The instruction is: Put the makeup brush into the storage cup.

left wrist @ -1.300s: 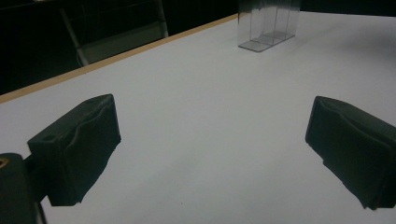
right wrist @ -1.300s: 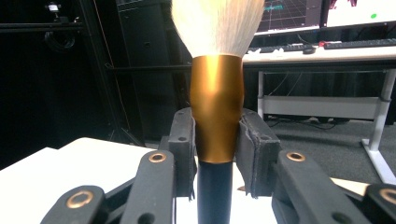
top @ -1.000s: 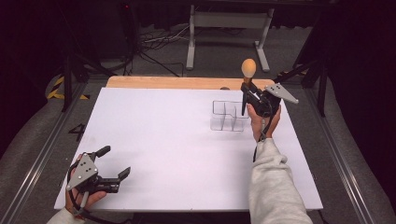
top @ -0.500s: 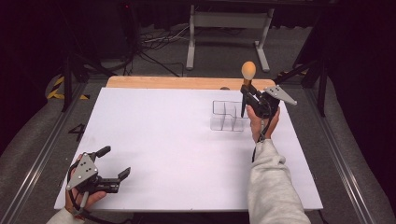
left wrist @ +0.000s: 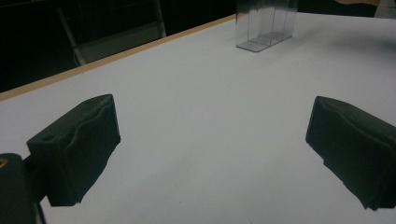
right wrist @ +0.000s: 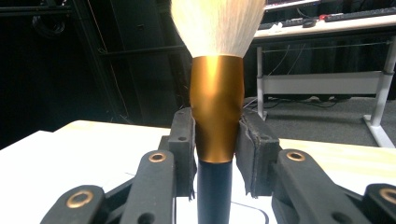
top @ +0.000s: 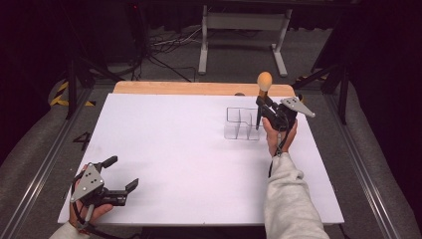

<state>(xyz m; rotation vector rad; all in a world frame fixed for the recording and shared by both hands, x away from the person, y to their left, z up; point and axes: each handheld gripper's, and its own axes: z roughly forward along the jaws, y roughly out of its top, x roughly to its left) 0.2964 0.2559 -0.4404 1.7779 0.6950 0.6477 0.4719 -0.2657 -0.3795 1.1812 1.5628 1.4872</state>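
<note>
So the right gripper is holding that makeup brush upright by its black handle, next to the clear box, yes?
Not quite. The right gripper holds the makeup brush upright beside the clear box, but its jaws clamp the gold collar, not the black handle below. The right gripper view shows this.

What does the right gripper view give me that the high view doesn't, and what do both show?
Right gripper view alone: the right tool clamps the makeup brush's gold metal ferrule, pale bristles above.
High view alone: the clear plastic divided organizer beside that tool, and the left tool, open, near the table's front corner.
Both: the upright brush and the white table.
</note>
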